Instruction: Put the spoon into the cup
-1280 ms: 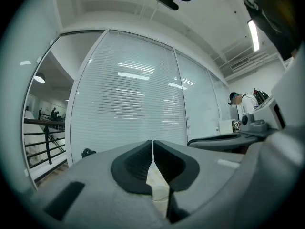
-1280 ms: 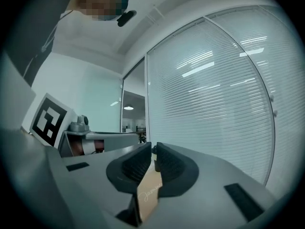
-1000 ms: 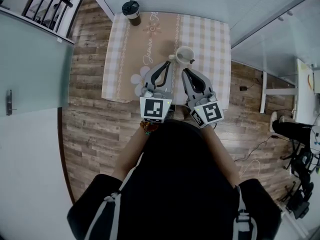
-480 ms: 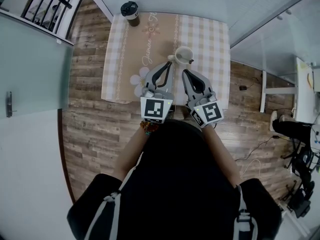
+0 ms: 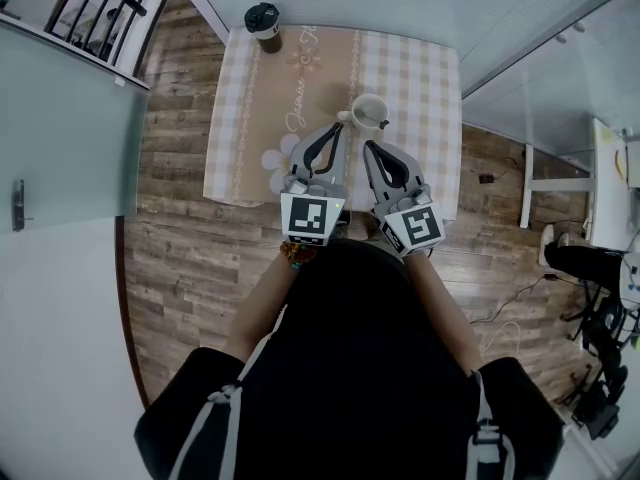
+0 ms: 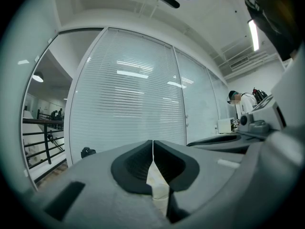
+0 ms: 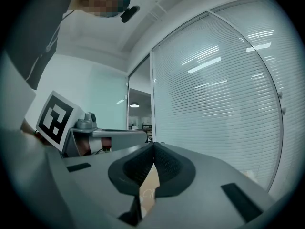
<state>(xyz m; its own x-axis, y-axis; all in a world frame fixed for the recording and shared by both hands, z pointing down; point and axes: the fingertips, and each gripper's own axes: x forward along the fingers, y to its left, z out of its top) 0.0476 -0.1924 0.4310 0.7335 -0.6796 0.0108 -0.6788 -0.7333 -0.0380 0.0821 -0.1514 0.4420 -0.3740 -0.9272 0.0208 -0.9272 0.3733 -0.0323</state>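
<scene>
The table (image 5: 430, 78), under a checked cloth, lies below you. Your left gripper (image 5: 335, 128) and right gripper (image 5: 368, 146) hang level, side by side over its near edge, each with jaws closed tip to tip on nothing. The cup (image 5: 369, 111) stands just beyond their tips; the spoon cannot be made out. A lidded cup (image 5: 263, 20) stands at the far left corner.
</scene>
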